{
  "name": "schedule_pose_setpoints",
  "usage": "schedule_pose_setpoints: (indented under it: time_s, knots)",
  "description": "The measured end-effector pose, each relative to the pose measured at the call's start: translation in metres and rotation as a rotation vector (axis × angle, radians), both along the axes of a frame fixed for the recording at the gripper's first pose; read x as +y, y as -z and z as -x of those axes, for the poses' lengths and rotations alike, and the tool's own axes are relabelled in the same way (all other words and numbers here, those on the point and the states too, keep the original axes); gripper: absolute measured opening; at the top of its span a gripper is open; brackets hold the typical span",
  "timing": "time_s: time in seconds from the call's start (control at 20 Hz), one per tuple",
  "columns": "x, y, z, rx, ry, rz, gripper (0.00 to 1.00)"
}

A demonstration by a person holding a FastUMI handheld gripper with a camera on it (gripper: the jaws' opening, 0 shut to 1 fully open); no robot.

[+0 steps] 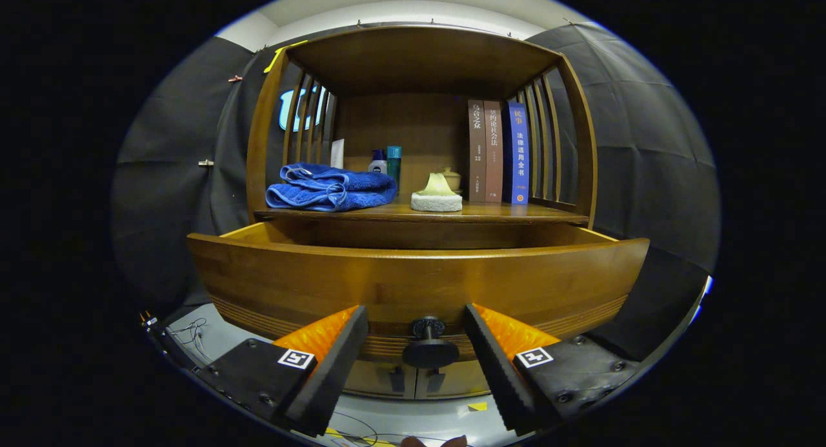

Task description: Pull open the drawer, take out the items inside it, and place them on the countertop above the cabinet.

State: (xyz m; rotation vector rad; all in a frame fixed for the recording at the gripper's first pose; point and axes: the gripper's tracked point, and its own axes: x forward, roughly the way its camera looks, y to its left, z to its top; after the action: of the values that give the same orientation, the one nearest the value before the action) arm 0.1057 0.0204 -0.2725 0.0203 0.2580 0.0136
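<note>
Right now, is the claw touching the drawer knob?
Apart. In the gripper view the claw is open, and the knob on the pulled-out drawer sits between its fingers with a clear gap on both sides.

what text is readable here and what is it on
"乌合之众": spine of the dark brown book
"法律适用全书": spine of the blue book
Lighter brown book between them: lettering too blurred to read.
Small teal bottle behind the folded blue towel: print too small.
Gripper: open either side of the round dark drawer knob, no words.
</note>
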Motion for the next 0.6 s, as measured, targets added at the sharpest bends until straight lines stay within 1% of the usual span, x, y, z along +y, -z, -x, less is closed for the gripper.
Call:
schedule_pose_setpoints:
  time_s: [0.6]
  knots:
    - [0.003,0.010,-0.092,0.001,0.005,0.026,0.99]
